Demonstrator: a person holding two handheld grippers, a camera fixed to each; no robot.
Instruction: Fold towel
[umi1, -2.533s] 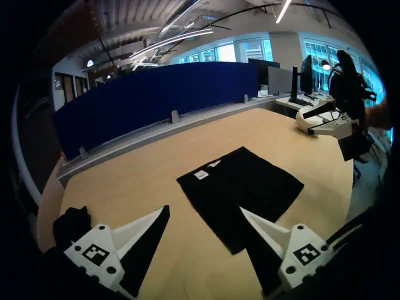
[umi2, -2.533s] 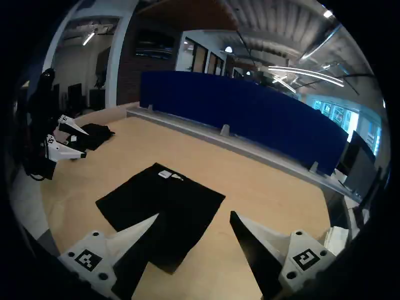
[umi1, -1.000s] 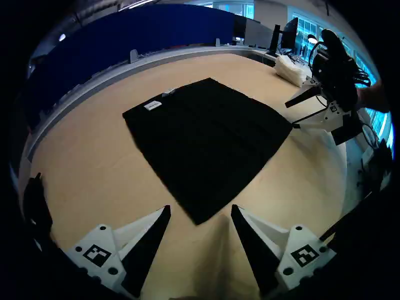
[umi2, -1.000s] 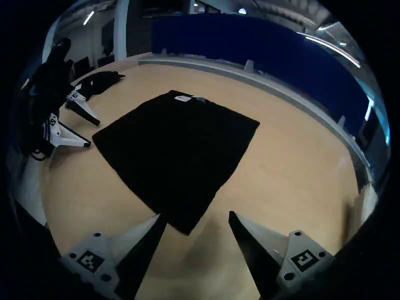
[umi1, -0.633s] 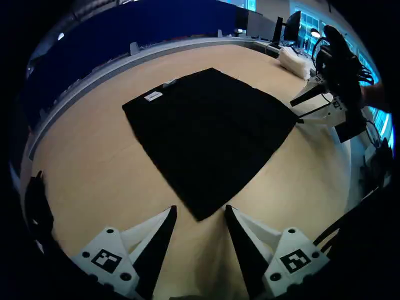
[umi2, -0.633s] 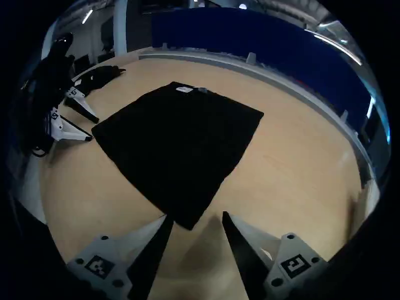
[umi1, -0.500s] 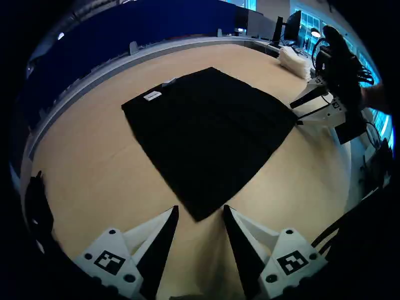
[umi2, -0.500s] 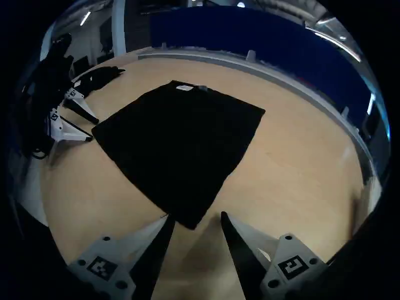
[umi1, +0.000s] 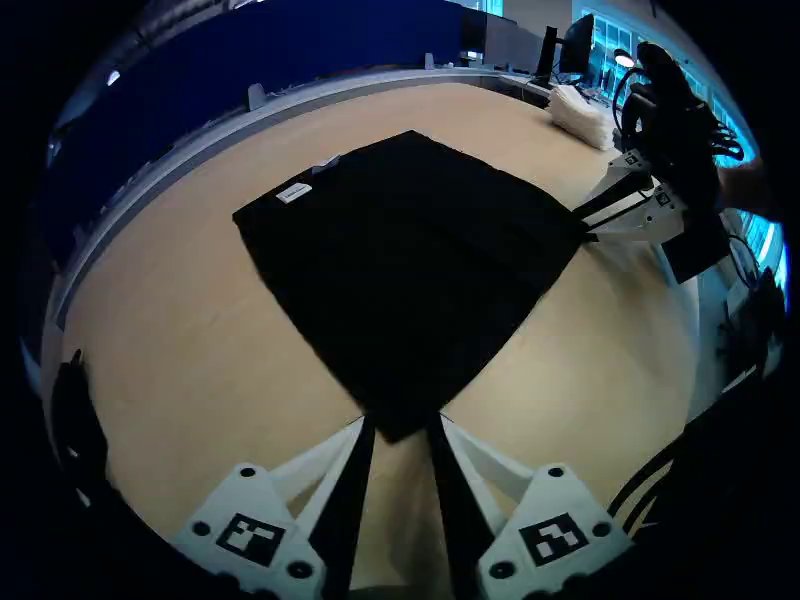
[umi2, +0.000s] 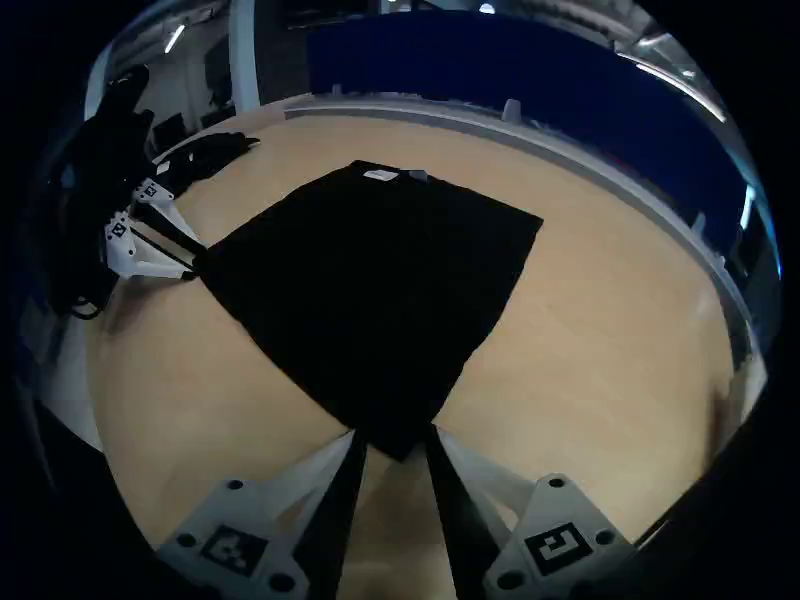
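Left gripper and right gripper: the fingers have drawn in from wide apart to a narrow gap. Each pair now flanks one towel corner. Both grippers have come down from well above the table to just over it.

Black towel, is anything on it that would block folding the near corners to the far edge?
Nothing visible does. The black towel lies flat on the wooden table, carrying only its own white label at the far edge.
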